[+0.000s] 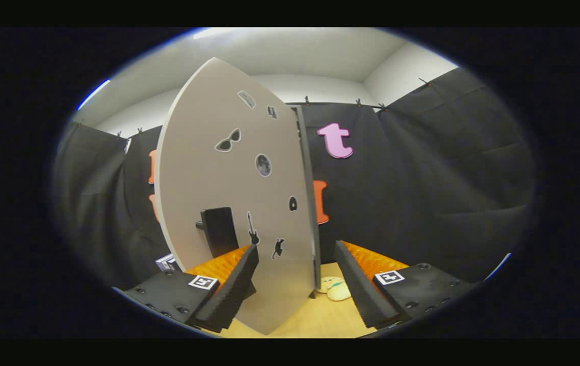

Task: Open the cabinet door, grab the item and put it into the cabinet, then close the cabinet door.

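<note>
Swinging the cabinet door open looks like the current step: claw released, its left finger beside the dark handle. Plush toy lies on the tabletop just past the door edge. Next: reach for toy.

The handheld gripper points level and forward, its two fingers spread wide apart, clasping nothing.

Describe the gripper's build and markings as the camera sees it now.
The gripper has two wedge-shaped fingers with ribbed inner pads. Each finger sits on a flat block with round screw heads and carries a square black-and-white marker. No cables or sleeves are visible.
</note>
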A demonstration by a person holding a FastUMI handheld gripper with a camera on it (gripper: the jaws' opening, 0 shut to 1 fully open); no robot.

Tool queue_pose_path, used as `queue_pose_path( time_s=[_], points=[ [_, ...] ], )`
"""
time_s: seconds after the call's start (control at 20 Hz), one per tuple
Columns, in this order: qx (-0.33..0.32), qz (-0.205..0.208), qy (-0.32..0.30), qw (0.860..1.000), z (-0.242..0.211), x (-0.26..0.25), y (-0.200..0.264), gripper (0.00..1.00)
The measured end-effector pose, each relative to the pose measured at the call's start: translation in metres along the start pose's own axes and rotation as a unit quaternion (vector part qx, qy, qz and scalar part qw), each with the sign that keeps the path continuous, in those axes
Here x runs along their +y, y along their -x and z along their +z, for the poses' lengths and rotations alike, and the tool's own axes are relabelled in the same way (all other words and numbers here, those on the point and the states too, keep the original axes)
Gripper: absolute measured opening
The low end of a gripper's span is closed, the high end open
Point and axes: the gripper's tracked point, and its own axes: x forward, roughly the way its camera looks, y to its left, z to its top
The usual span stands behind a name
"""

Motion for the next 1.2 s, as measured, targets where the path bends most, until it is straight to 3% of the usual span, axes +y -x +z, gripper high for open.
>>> queue_pose_path(
  time_s=[0.35,0.65,1.2],
  points=[
    [0.015,0.080,0.014,0.997,0.008,0.063,-0.061,0.98],
    [0.016,0.129,0.021,0.991,0.007,0.106,-0.072,0.98],
    [0.030,0.130,0.016,0.991,-0.009,0.133,-0.112,0.98]
  ],
)
